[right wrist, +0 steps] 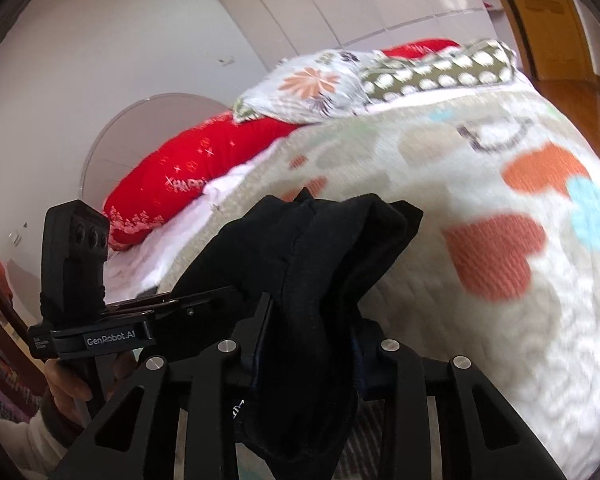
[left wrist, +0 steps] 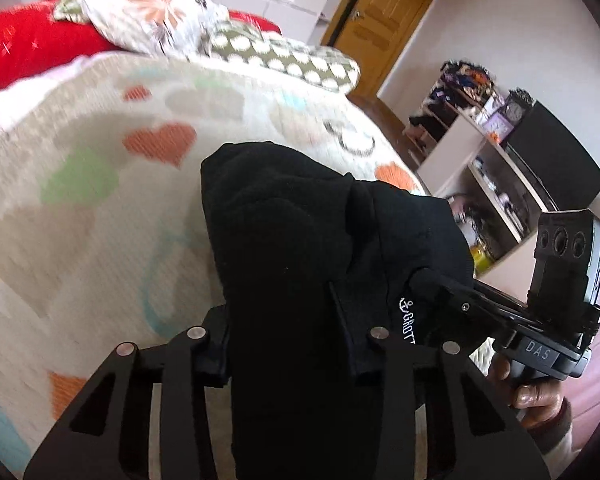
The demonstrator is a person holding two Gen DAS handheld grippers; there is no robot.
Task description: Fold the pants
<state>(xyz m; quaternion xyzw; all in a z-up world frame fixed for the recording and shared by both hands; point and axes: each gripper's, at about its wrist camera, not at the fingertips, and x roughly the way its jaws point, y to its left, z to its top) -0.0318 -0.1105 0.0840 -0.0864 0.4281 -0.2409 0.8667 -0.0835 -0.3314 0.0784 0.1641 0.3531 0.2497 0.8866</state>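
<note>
Cream blanket [left wrist: 100,200] with orange hearts covers bed. Far end: red cushion [right wrist: 188,176], floral pillow [left wrist: 148,12] resting on it, dotted olive pillow [right wrist: 440,70] just beside. Wooden door [left wrist: 384,16] far right. Cluttered shelf unit [left wrist: 476,148] right, black box [left wrist: 556,156] on top.

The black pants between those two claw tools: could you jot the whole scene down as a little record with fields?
garment: black pants, bunched, small white lettering near one edge
left gripper: shut on the pants
right gripper: shut on the pants
pants position: held up off the bed between both grippers
surface: bedspread with orange hearts
at the head of the bed: red pillow, floral pillow, dotted pillow
background: wooden door, cluttered shelf unit
</note>
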